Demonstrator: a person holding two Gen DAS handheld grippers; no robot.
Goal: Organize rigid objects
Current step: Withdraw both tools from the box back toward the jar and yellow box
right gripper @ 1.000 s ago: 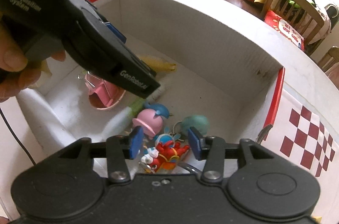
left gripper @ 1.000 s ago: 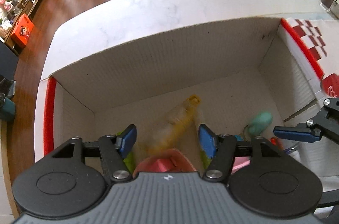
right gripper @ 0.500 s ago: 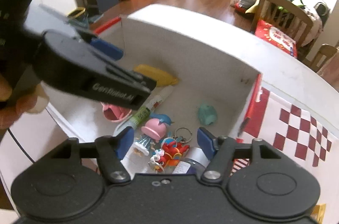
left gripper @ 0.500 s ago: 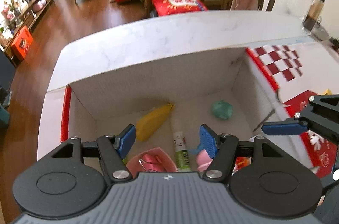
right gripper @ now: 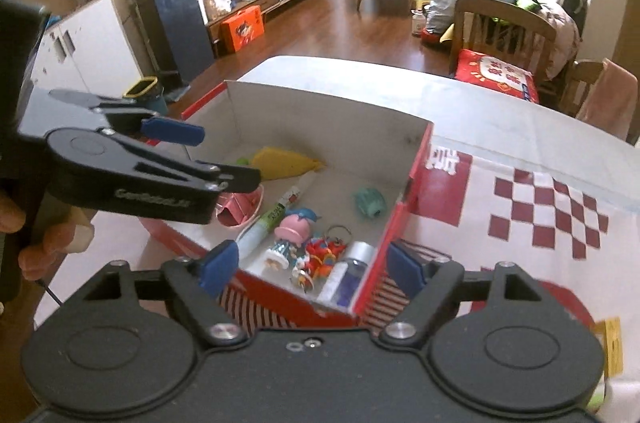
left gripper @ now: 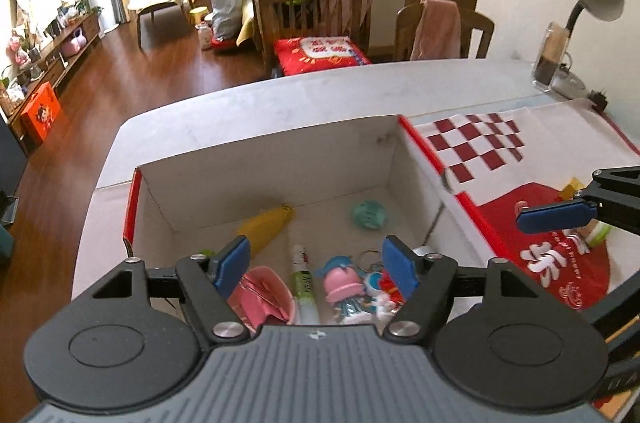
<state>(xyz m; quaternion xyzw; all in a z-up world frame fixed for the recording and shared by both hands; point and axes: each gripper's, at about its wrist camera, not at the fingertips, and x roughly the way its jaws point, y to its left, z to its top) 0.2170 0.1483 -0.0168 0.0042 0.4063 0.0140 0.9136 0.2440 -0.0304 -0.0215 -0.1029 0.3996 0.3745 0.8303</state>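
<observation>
One box [right gripper: 320, 103]: one yellow pouch [right gripper: 286, 163], one glue stick [right gripper: 276, 213], one pink doll [right gripper: 294, 229]. Left gripper [left gripper: 316, 265], right gripper [right gripper: 314, 263] both spread, empty.

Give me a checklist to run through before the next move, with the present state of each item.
1. Left gripper open and holding nothing: ok.
2. Right gripper open and holding nothing: ok.
3. Both grippers above the box rim, not inside it: ok.
4. Items lying inside the box, including the pink doll, glue stick, yellow pouch and teal toy: ok.
5. Anything left to pack: something small shows on the cloth behind the right gripper's finger; cannot tell what.
6. Box flaps open: ok.
</observation>
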